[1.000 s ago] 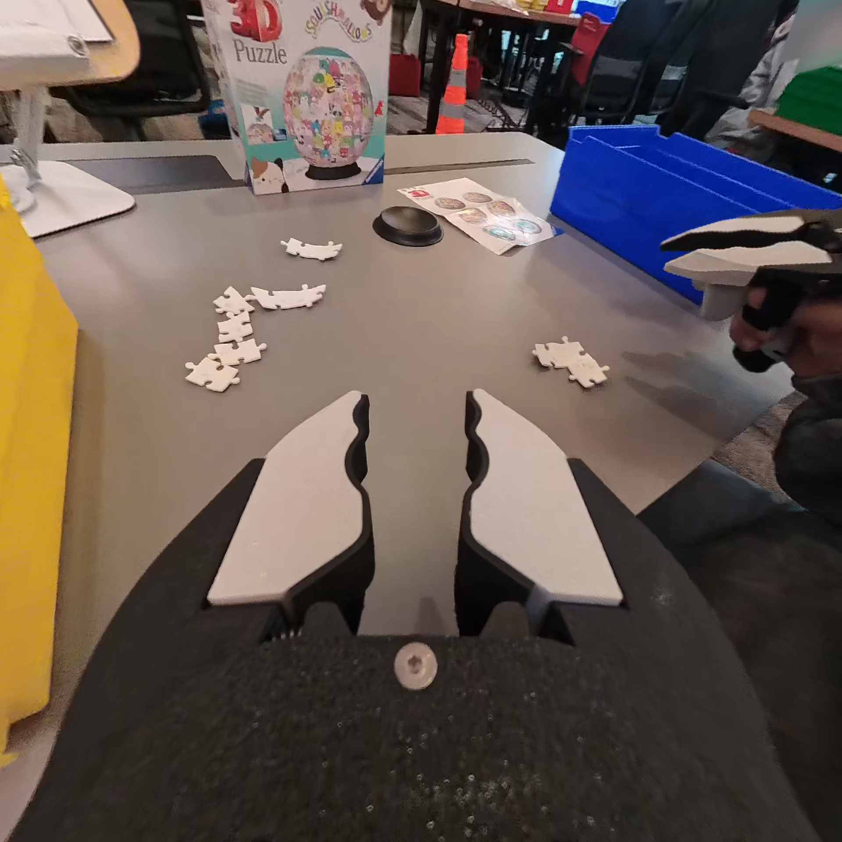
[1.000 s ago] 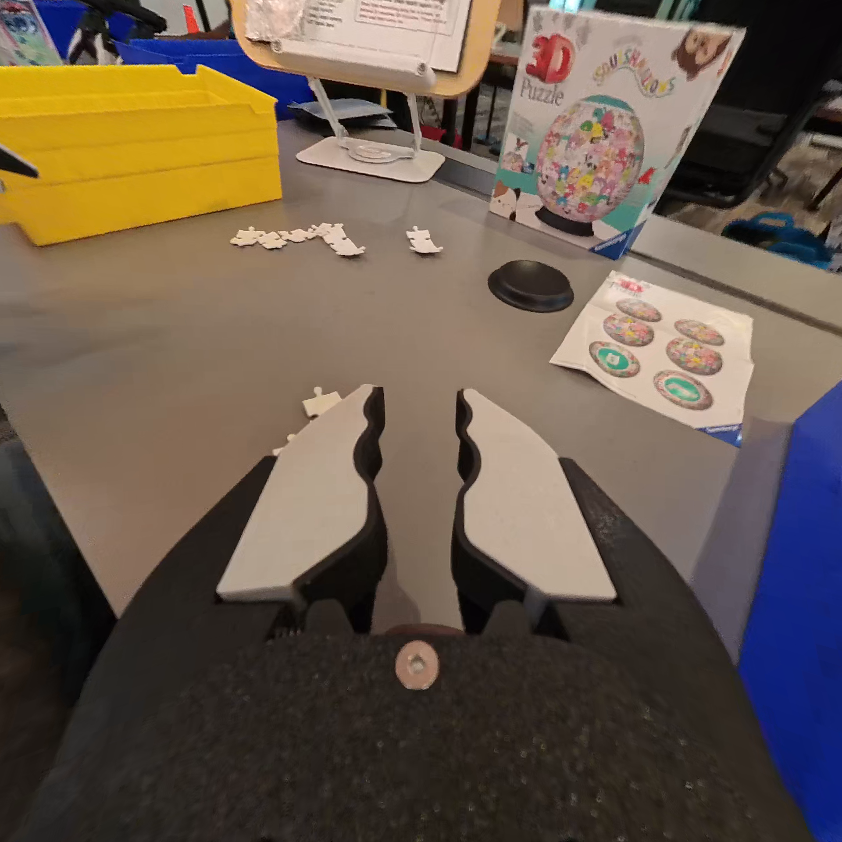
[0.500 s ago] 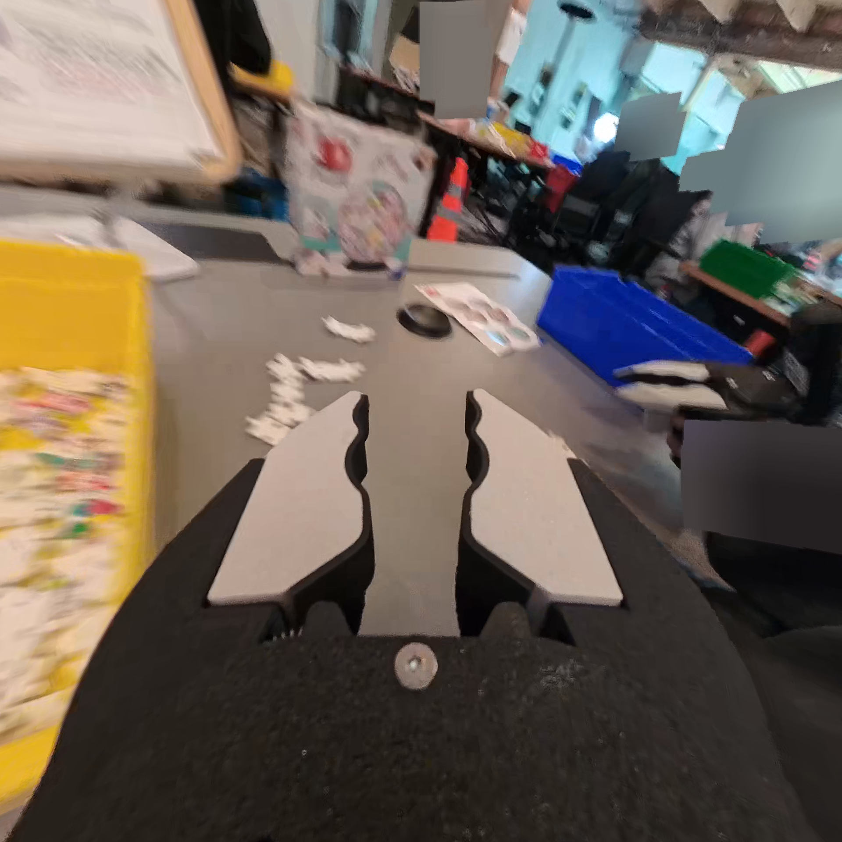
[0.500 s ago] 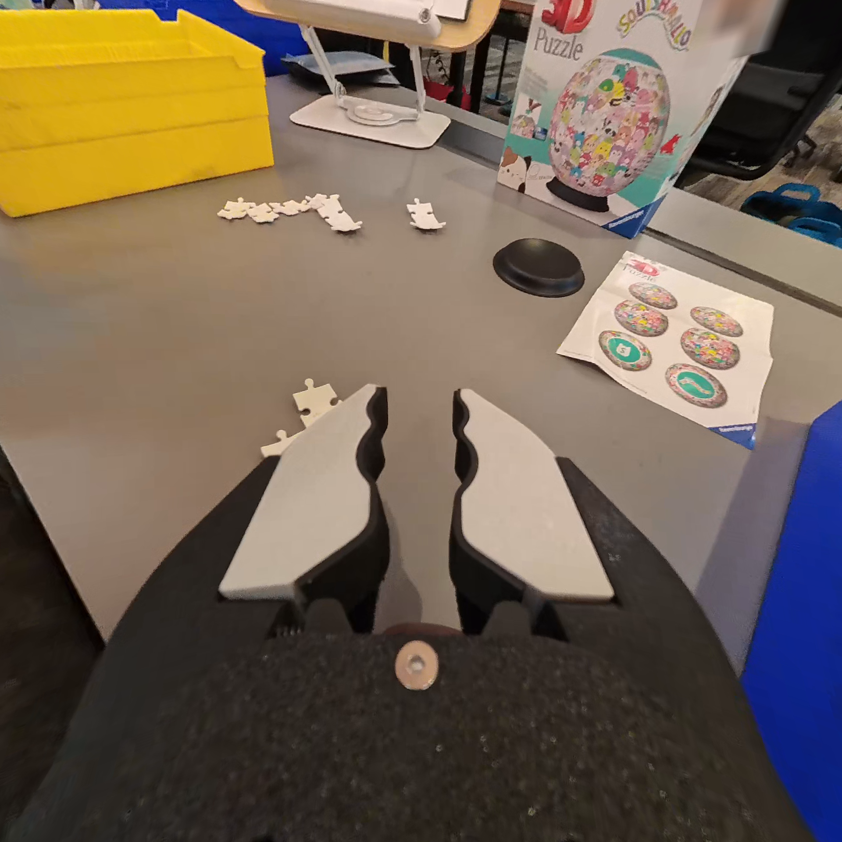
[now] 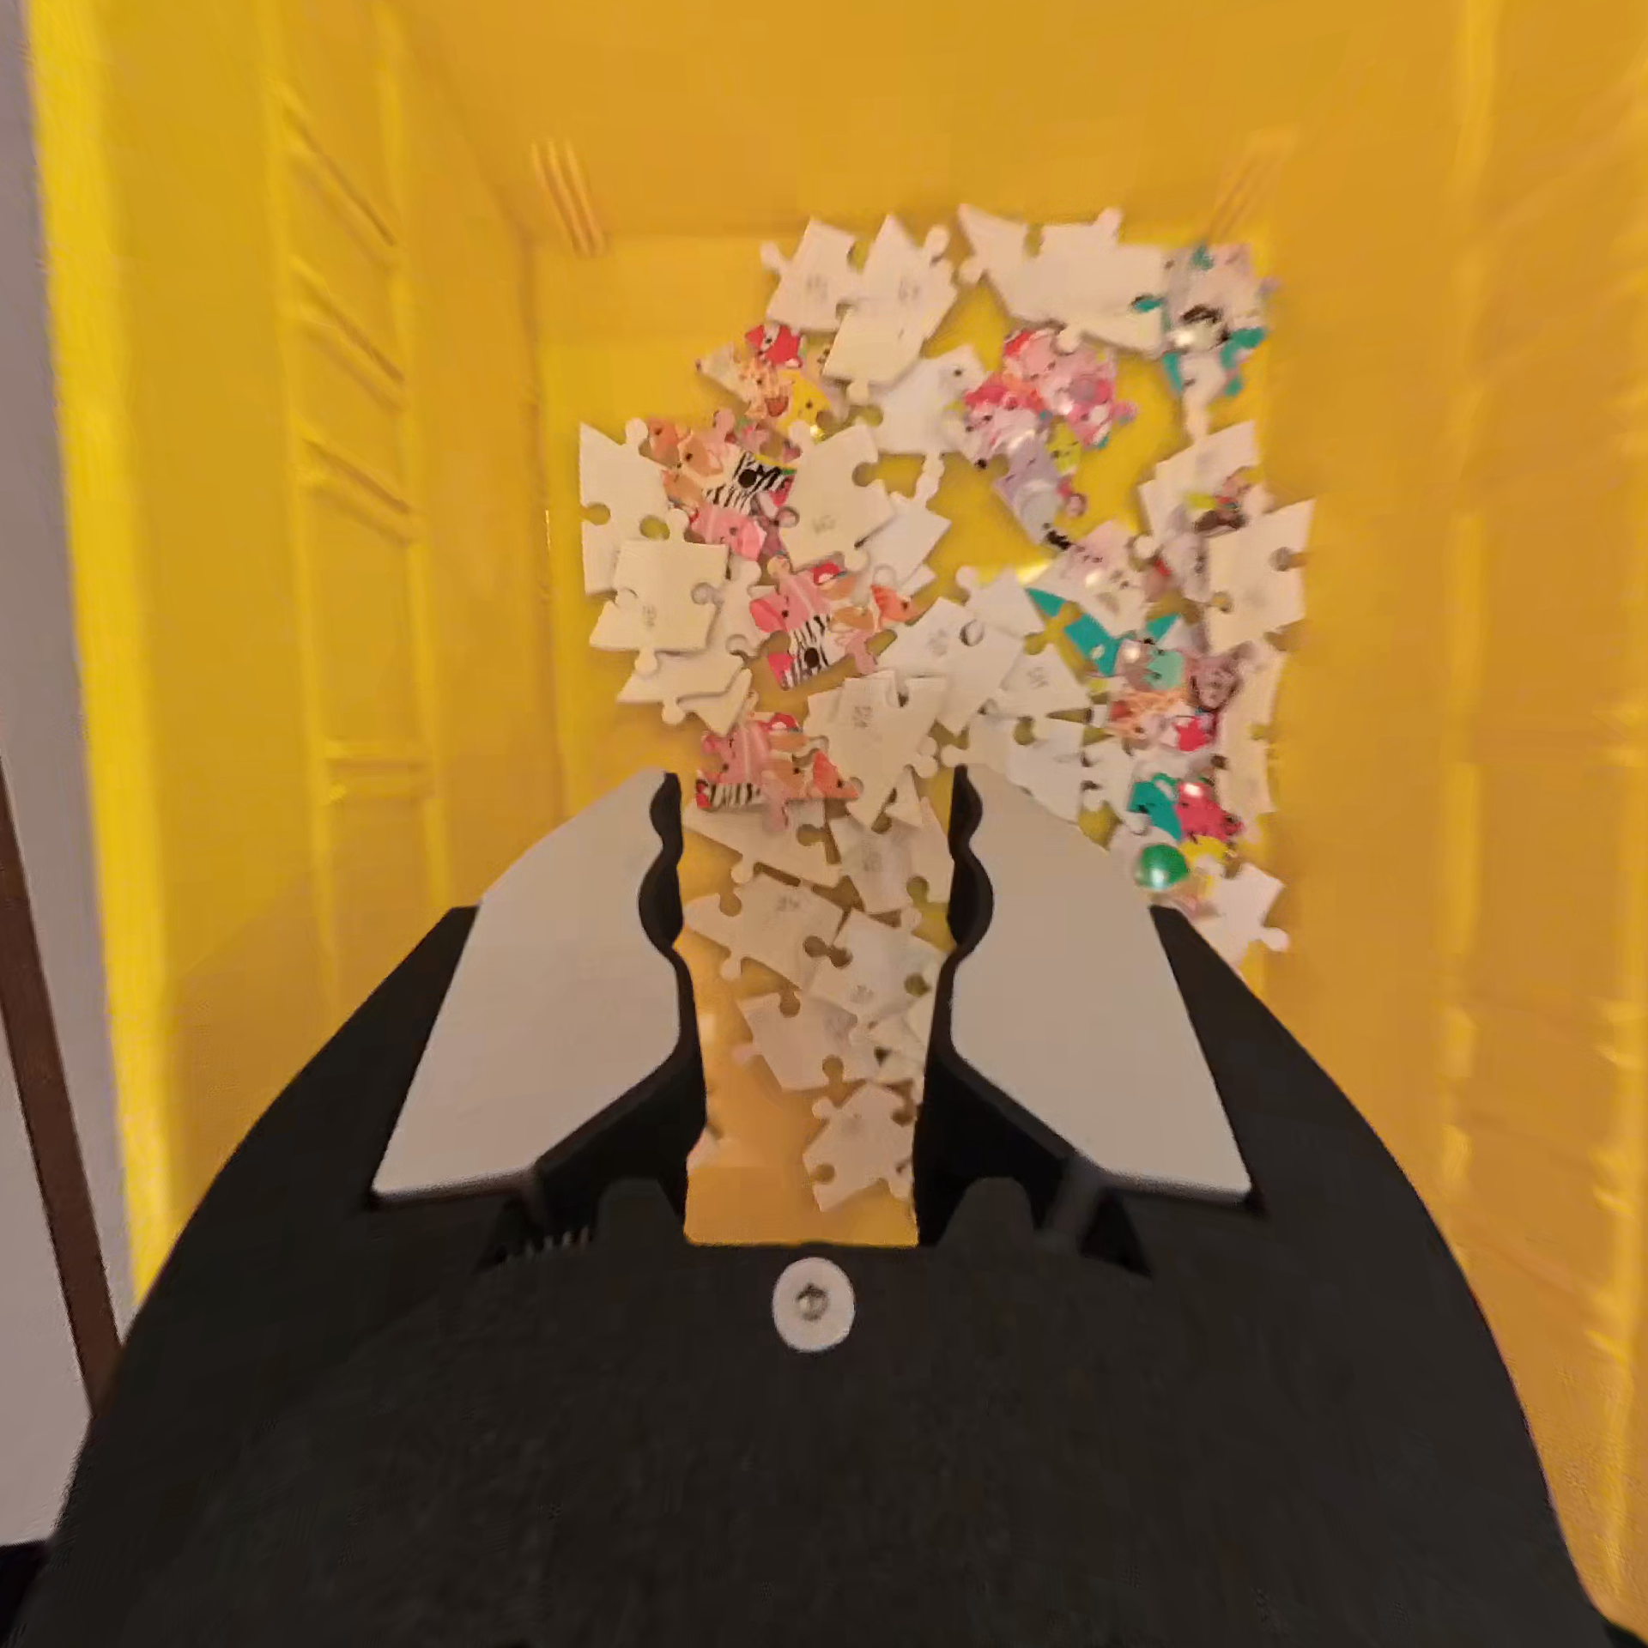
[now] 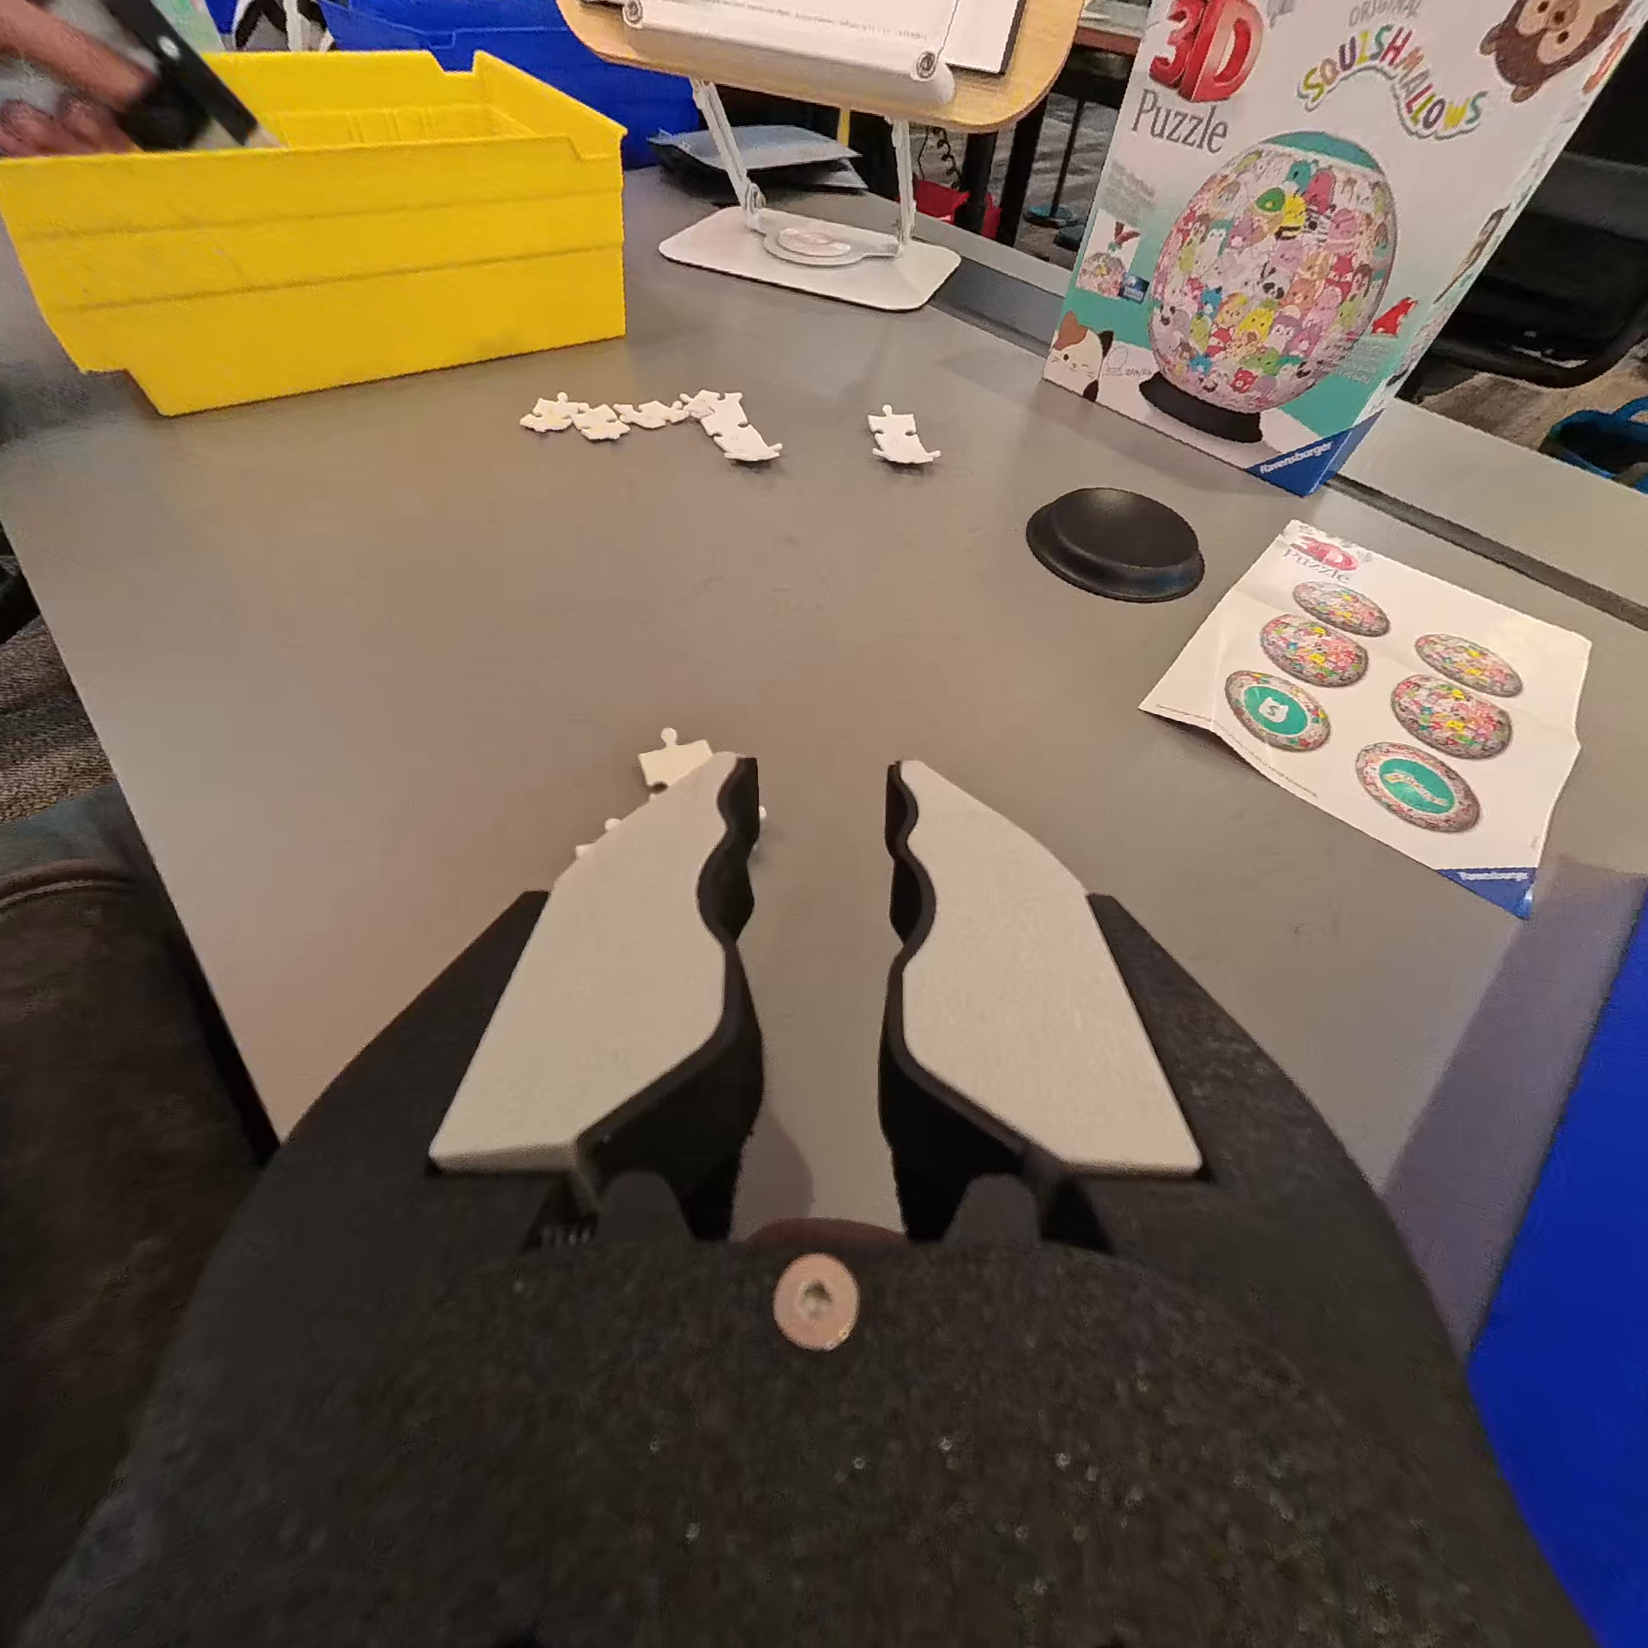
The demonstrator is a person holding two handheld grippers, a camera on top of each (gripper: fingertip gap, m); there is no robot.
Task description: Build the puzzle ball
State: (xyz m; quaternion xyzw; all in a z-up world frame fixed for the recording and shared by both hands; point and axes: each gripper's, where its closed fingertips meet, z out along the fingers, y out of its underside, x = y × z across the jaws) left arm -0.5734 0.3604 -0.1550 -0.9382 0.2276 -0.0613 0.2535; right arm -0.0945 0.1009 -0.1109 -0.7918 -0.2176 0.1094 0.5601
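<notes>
My left gripper [image 5: 810, 785] is open and empty, pointing down into the yellow bin [image 5: 267, 535], just above a heap of loose puzzle pieces [image 5: 936, 571], some white side up, some showing colours. My right gripper [image 6: 822, 774] is open and empty, low over the grey table [image 6: 357, 669]. A small joined cluster of white pieces [image 6: 671, 763] lies partly hidden under its left finger [image 6: 624, 963]. A joined row of white pieces [image 6: 655, 417] and a separate pair [image 6: 901, 437] lie farther off. The black ball stand [image 6: 1115, 544] sits to the right.
In the right wrist view the yellow bin [image 6: 357, 259] stands at the far left with a hand and the left gripper [image 6: 169, 98] over it. The puzzle box [image 6: 1320, 232], an instruction sheet [image 6: 1382, 704], a document stand [image 6: 811, 259] and a blue bin [image 6: 1587, 1248] ring the table. My right fingertips sit around 55 cm from my left ones.
My left gripper has swung from over the table to the left and tipped down into the yellow bin, opening a little wider. My right gripper has moved slightly forward and stays open.
</notes>
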